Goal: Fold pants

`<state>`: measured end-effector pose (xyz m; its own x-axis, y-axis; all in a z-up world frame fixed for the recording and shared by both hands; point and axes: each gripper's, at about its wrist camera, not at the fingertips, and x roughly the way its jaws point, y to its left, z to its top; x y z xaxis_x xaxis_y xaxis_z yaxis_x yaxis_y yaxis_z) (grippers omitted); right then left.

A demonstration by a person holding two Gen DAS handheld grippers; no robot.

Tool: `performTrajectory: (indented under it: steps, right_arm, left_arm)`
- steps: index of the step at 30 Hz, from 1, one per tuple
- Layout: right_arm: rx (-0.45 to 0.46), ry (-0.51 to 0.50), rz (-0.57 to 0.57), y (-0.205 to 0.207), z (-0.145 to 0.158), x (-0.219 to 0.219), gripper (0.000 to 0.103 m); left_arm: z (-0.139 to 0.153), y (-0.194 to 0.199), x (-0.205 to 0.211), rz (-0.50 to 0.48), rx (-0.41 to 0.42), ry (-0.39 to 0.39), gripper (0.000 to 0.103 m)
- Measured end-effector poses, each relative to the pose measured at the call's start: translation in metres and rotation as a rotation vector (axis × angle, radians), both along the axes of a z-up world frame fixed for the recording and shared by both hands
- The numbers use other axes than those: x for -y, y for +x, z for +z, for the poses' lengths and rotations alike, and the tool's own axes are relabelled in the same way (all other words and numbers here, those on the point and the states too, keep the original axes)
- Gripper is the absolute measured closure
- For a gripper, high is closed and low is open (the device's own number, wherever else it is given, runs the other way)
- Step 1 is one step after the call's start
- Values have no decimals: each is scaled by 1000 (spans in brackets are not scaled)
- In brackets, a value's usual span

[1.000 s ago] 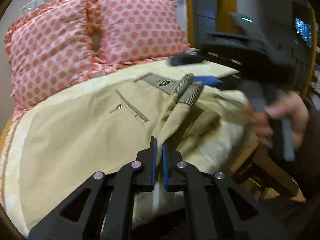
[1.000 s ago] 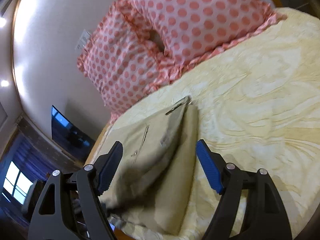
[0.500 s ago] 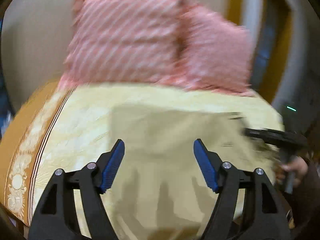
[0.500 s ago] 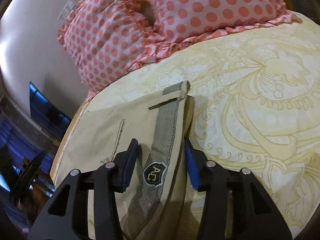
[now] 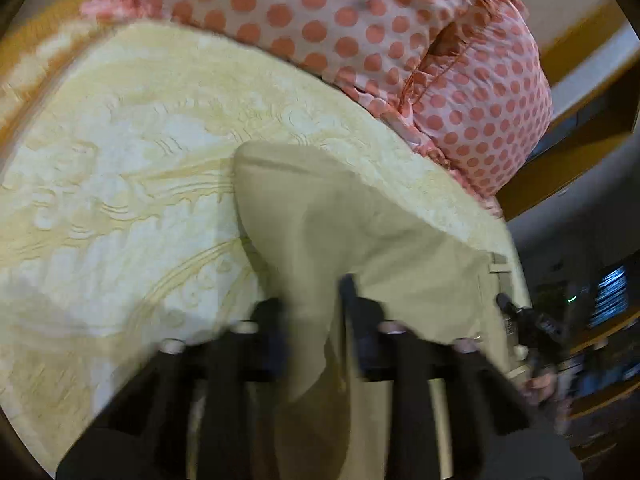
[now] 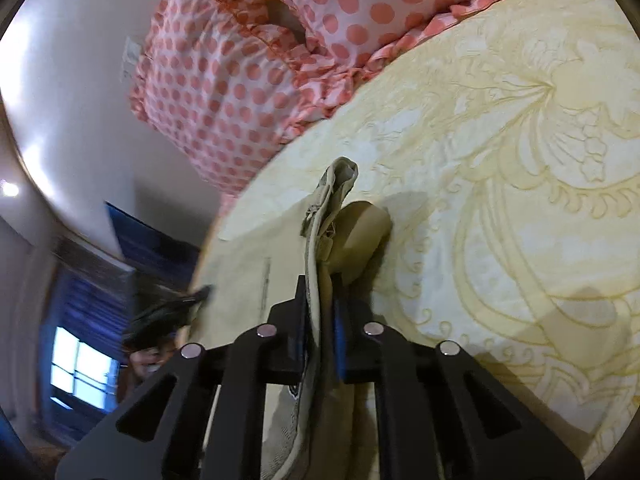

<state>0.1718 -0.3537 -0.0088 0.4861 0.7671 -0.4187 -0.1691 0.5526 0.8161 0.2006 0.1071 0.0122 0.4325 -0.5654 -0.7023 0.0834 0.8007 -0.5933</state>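
Beige pants (image 5: 360, 224) lie on a yellow patterned bedspread (image 5: 120, 184). In the left wrist view, my left gripper (image 5: 316, 312) has its blurred fingers close on either side of a raised fold of the pants' fabric. In the right wrist view, my right gripper (image 6: 320, 308) is shut on the grey waistband (image 6: 320, 216) of the pants (image 6: 248, 280), which stands up in a ridge between the fingers. The right gripper also shows at the right edge of the left wrist view (image 5: 524, 320), by the waistband.
Two pink polka-dot pillows (image 5: 400, 28) lie at the head of the bed, also in the right wrist view (image 6: 256, 60). The bedspread (image 6: 520, 160) stretches out to the right of the pants. A dark room with a window (image 6: 76, 368) lies beyond the bed's edge.
My left gripper let go, opened and swung over, and now has closed around a fold of fabric. My right gripper went from wide open to shut on the waistband.
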Motion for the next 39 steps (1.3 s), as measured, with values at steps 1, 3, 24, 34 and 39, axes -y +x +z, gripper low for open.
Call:
performTrajectory:
  steps: [1, 3, 24, 34, 39]
  right_arm:
    - [4, 18, 7, 3, 3, 0, 93]
    - [27, 21, 18, 15, 13, -2, 93]
    - [189, -288, 73, 62, 65, -43, 29]
    - [28, -375, -129, 22, 59, -37, 2]
    - [234, -608, -94, -54, 62, -92, 1]
  left_arm:
    - [2, 4, 0, -3, -10, -18, 95]
    - [15, 10, 13, -17, 34, 70, 97]
    - [66, 11, 63, -15, 334, 257, 34]
    - [38, -8, 76, 45, 215, 413, 26]
    - [48, -97, 78, 120, 324, 495, 6]
